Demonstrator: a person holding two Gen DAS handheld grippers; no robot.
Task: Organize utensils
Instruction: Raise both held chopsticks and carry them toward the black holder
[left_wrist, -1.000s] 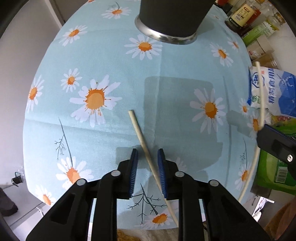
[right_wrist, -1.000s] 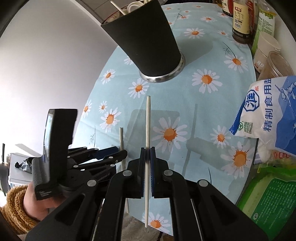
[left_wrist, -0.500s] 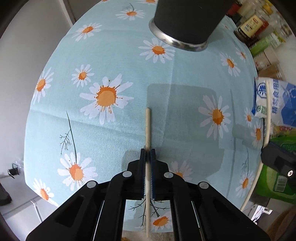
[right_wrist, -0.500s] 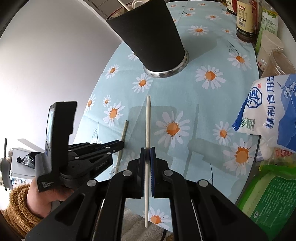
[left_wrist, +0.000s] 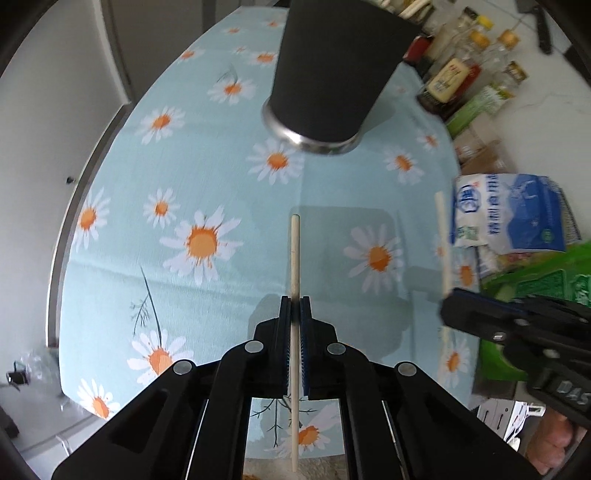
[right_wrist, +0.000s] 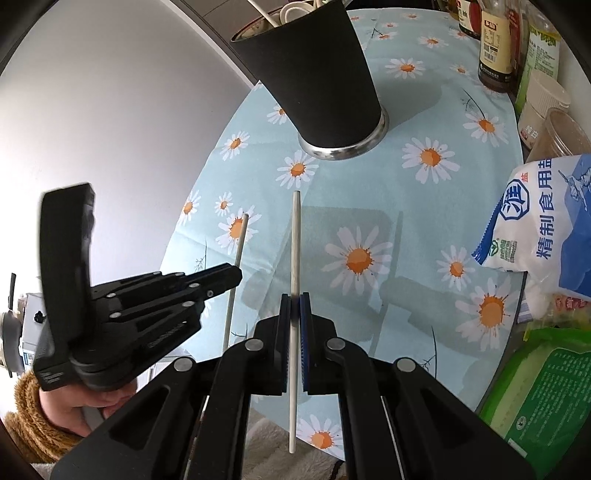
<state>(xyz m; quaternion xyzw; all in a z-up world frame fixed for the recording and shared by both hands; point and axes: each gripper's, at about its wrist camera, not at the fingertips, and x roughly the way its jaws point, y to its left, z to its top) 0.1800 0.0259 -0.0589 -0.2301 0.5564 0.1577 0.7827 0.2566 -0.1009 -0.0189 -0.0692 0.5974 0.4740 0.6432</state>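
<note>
Left hand-held gripper (left_wrist: 294, 314) pinching a wooden chopstick (left_wrist: 294, 254); right hand-held gripper (right_wrist: 294, 310) clamped on a white chopstick (right_wrist: 294, 240), near black cup (right_wrist: 317, 74).

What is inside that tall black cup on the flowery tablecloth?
In the right wrist view, a pale stick-like handle and a white looped piece poke above the rim of the black cup. The cup's dark wall covers everything lower down, so the rest cannot be seen.

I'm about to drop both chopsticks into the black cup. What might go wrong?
Each tool, left and right, pinches its chopstick mid-length, so either stick could pivot or slip. The cup already holds utensils that might block entry. Both tools converging risks a collision.
</note>
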